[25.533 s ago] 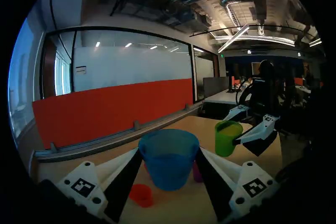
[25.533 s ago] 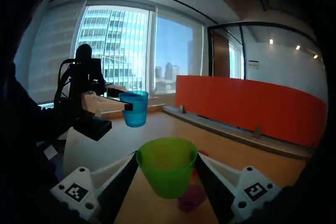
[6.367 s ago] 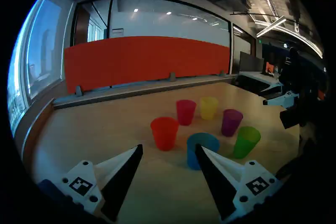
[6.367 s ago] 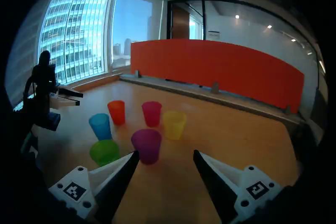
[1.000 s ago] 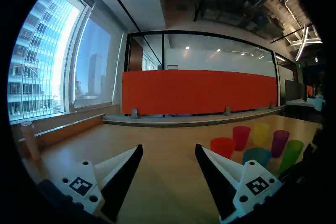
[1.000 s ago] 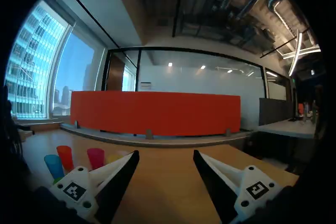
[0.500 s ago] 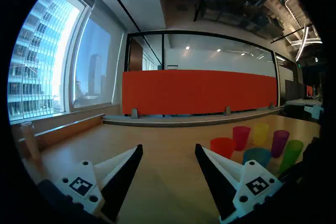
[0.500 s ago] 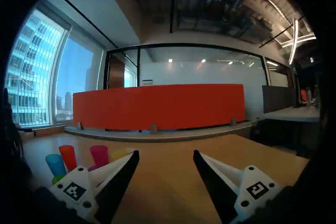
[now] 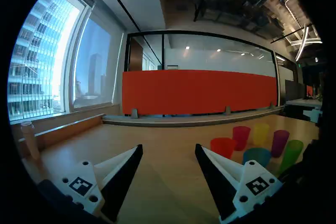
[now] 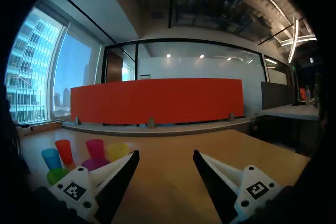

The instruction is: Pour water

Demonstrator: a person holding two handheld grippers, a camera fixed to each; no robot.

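Note:
Several coloured plastic cups stand grouped on the wooden table. In the left gripper view they sit low at the right: red cup [image 9: 222,146], pink cup [image 9: 241,137], yellow cup [image 9: 260,133], purple cup [image 9: 279,142], blue cup [image 9: 256,156], green cup [image 9: 292,153]. My left gripper [image 9: 168,150] is open and holds nothing, left of the cups. In the right gripper view the cups stand low at the left: blue cup [image 10: 51,158], red cup [image 10: 64,151], pink cup [image 10: 95,148], yellow cup [image 10: 117,151], purple cup [image 10: 94,164], green cup [image 10: 57,176]. My right gripper [image 10: 166,154] is open and holds nothing.
The wooden table [image 9: 164,148] runs back to an orange partition [image 9: 197,91] with a grey rail at its foot. Tall windows [image 9: 38,64] line the left. A small bottle [image 9: 29,140] stands on the sill at the far left.
The left gripper view has hardly changed. The right gripper has tipped downward a little, so more of the cups and the table come into its view.

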